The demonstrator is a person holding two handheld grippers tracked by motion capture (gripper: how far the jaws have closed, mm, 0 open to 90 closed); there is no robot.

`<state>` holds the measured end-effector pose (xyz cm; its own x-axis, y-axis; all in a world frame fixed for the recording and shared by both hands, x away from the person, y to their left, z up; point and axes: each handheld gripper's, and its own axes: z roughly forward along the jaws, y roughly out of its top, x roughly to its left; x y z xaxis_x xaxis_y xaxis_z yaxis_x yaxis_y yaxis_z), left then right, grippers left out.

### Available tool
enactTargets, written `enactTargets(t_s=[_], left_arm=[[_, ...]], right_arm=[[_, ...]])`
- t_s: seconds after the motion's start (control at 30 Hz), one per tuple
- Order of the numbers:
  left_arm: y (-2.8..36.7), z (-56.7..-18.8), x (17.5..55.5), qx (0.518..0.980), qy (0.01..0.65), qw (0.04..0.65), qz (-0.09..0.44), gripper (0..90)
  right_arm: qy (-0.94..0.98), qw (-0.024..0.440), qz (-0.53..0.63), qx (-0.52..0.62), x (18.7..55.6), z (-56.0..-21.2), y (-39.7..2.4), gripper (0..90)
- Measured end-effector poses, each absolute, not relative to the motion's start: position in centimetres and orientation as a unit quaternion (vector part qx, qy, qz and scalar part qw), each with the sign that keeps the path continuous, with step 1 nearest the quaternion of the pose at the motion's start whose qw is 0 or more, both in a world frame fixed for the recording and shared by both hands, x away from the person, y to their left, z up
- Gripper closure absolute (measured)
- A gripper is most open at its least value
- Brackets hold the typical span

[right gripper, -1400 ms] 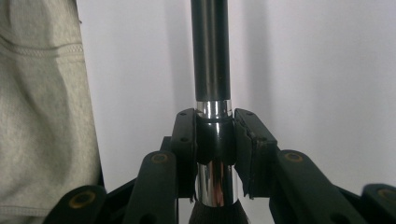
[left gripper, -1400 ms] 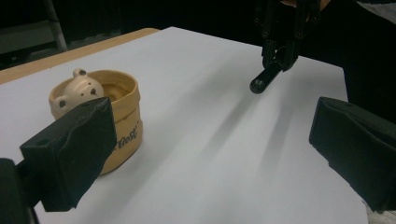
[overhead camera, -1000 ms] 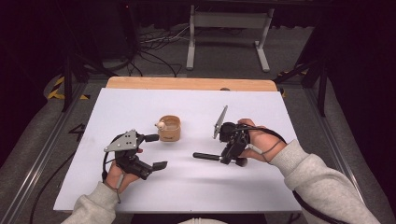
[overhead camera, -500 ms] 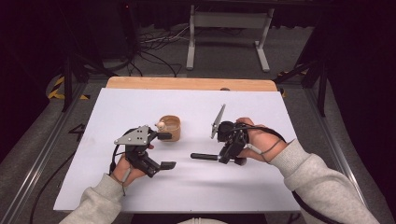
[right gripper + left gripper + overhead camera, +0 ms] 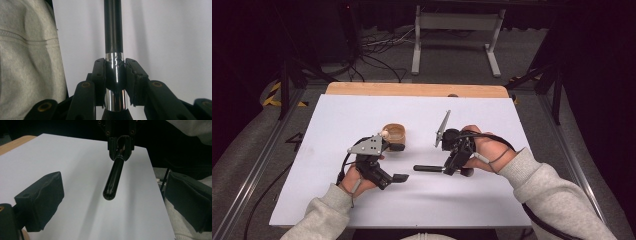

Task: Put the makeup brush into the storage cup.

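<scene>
Glossy black cylindrical rod (image 5: 113, 27), chrome band, clamped in right gripper (image 5: 115, 72).

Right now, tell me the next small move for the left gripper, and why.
Probably ease the left gripper forward so its open jaws straddle the free end of the black rod. The right gripper holds that rod level by its chrome band, pointing at the left gripper, whose jaws are short of it.

A white sheet (image 5: 362, 120) covers the counter (image 5: 412, 89), whose bare wooden edge shows along the far side. A small wooden bowl (image 5: 394, 133) sits on the sheet left of centre. Beyond the counter a grey metal stand (image 5: 454, 22) rests on the grey floor (image 5: 522, 55), with black cables (image 5: 377, 55) tangled to its left. Yellow-and-black tape (image 5: 274, 97) marks the floor at far left.
</scene>
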<state>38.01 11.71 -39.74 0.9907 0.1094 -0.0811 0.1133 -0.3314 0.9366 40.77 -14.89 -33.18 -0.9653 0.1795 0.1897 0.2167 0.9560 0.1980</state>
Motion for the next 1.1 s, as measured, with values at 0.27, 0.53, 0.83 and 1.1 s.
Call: enactTargets(t_s=[0.27, 0.53, 0.83, 1.1], left_arm=[[10.5, -40.0, 38.1, 0.831, 0.060, 0.553, -0.010, 4.9], [9.8, -40.3, 38.5, 0.839, 0.056, 0.541, -0.021, 6.2], [9.2, -40.8, 39.5, 0.850, 0.060, 0.521, -0.057, 9.6], [8.7, -41.0, 39.9, 0.855, 0.058, 0.509, -0.078, 15.1]], right_arm=[[-0.983, 0.095, -0.121, -0.098, 40.8, -33.4, -14.6, 71.3], [-0.982, 0.099, -0.129, -0.096, 40.7, -33.4, -14.5, 71.3], [-0.980, 0.101, -0.139, -0.097, 40.4, -33.5, -14.5, 71.3], [-0.980, 0.098, -0.144, -0.091, 40.3, -33.5, -14.4, 71.3]])
